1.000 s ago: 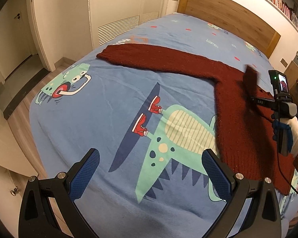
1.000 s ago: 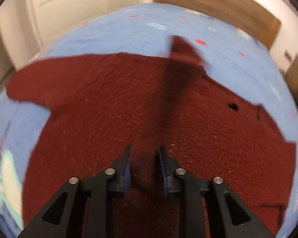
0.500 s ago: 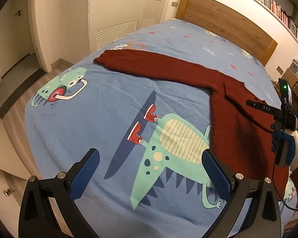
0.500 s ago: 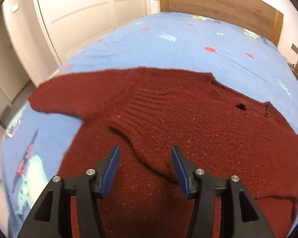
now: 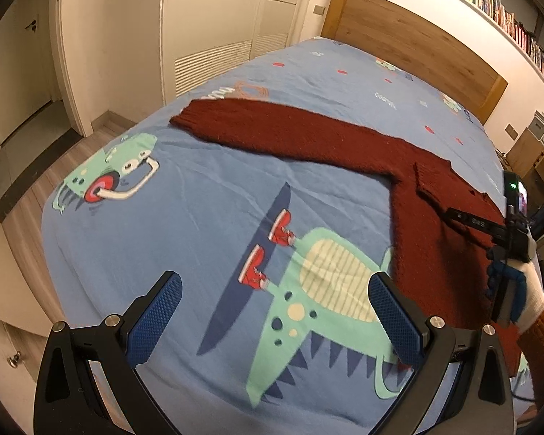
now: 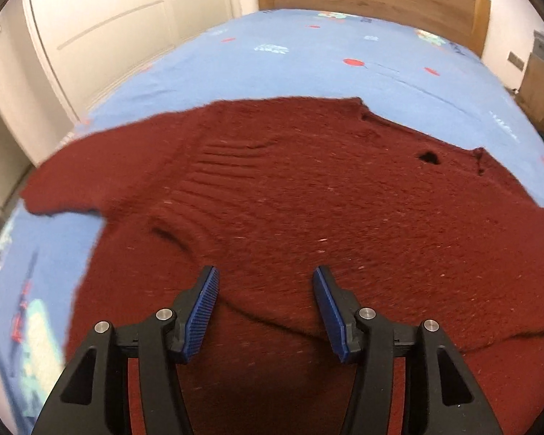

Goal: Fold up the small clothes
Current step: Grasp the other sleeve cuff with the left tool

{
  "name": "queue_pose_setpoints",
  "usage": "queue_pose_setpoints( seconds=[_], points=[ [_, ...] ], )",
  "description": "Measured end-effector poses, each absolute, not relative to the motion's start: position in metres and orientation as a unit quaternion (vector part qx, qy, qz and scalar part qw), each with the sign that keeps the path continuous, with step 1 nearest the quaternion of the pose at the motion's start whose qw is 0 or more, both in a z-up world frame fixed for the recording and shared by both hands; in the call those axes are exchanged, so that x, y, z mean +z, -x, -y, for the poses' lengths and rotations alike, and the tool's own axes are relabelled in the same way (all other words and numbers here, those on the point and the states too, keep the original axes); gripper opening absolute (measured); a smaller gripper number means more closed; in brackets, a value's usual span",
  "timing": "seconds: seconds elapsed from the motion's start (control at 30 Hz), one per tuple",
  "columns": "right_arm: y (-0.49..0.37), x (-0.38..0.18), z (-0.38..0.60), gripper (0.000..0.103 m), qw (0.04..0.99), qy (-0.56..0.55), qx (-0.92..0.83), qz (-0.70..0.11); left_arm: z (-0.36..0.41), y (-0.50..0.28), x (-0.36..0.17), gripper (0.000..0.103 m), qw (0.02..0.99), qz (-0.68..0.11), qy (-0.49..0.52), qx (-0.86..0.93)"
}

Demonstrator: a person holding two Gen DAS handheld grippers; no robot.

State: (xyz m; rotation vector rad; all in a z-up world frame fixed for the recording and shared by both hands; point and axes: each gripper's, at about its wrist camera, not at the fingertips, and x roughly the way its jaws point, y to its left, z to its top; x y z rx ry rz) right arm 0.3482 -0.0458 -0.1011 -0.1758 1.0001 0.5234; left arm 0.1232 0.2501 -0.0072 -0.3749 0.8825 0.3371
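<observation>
A dark red knit sweater (image 5: 428, 217) lies on the blue dinosaur bedsheet (image 5: 199, 217). Its left sleeve (image 5: 279, 127) stretches out flat toward the bed's left edge. In the right wrist view the other sleeve (image 6: 235, 195) lies folded across the sweater's body (image 6: 380, 224). My left gripper (image 5: 272, 311) is open and empty above the sheet, left of the sweater's hem. My right gripper (image 6: 264, 293) is open and empty just above the sweater's body. The right gripper's handle and gloved hand (image 5: 515, 253) show at the right edge of the left wrist view.
A wooden headboard (image 5: 409, 43) stands at the bed's far end. White wardrobe doors (image 5: 214, 29) and a strip of wooden floor (image 5: 29, 188) run along the bed's left side. Boxes (image 5: 533, 152) stand to the right of the bed.
My right gripper was shut on the raised sleeve a second ago. It has opened, and the sleeve now lies across the sweater's body. The left gripper has barely shifted.
</observation>
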Motion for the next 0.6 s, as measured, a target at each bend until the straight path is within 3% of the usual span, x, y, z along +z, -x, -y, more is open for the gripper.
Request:
queue_pose_setpoints(
  seconds=[0.33, 0.6],
  points=[
    [-0.307, -0.054, 0.076, 0.056, 0.856, 0.066, 0.267, -0.438, -0.299, -0.157, -0.020, 0.101, 0.868, -0.415, 0.209, 0.175],
    [-0.275, -0.049, 0.118, 0.056, 0.862, 0.060, 0.246, -0.439, -0.356, -0.202, -0.054, 0.101, 0.852, -0.409, 0.271, 0.181]
  ],
)
